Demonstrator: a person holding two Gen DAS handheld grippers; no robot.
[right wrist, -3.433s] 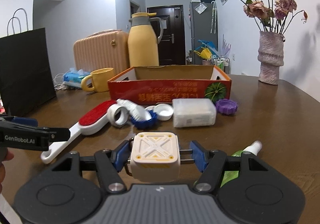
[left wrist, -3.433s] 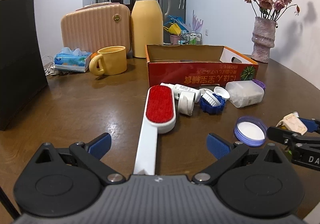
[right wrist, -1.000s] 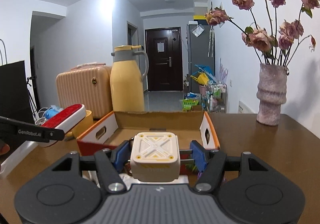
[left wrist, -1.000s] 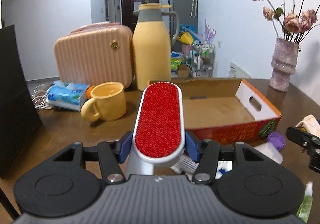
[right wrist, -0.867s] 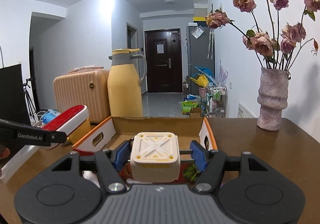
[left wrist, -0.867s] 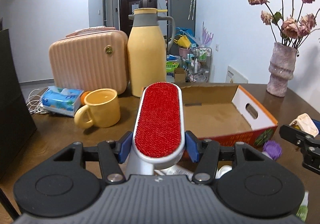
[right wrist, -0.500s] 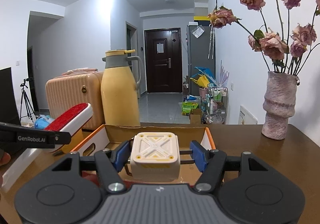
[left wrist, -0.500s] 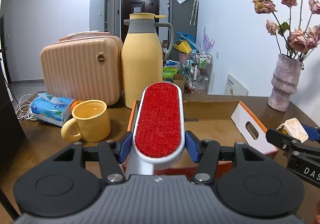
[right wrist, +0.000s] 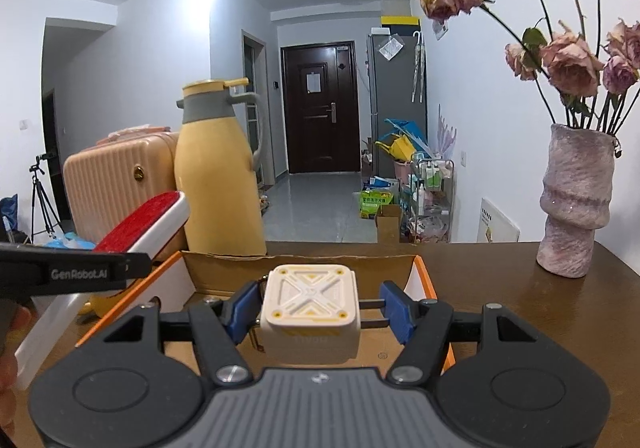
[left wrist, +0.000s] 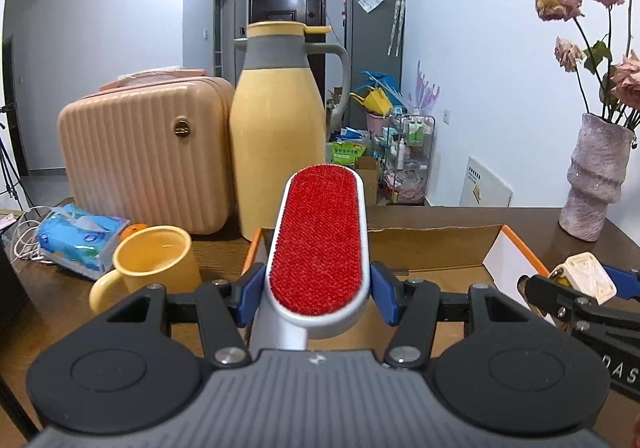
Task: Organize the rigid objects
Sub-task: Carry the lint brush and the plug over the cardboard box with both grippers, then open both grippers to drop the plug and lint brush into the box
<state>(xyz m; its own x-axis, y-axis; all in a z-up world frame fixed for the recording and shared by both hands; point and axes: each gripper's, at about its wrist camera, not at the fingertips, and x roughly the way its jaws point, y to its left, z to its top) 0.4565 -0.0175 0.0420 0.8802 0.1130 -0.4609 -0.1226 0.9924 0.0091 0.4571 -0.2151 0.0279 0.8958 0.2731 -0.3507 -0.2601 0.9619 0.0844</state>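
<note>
My left gripper (left wrist: 316, 298) is shut on a white lint brush with a red pad (left wrist: 318, 244), held above the near left part of the open cardboard box (left wrist: 432, 244). My right gripper (right wrist: 316, 312) is shut on a cream square block with a yellow X pattern (right wrist: 310, 308), held over the box (right wrist: 304, 264). The right gripper and its block (left wrist: 586, 280) show at the right edge of the left wrist view. The brush (right wrist: 144, 228) and the left gripper's finger show at the left of the right wrist view. The box floor beneath is mostly hidden.
A yellow mug (left wrist: 154, 268), a tissue pack (left wrist: 76, 238), a peach case (left wrist: 148, 159) and a yellow thermos jug (left wrist: 280, 135) stand left and behind the box. A vase of dried roses (right wrist: 576, 203) stands on the brown table at the right.
Both grippers took hold of their objects, lifted them off the table and carried them forward over the box. In the last half second both moved a little further forward.
</note>
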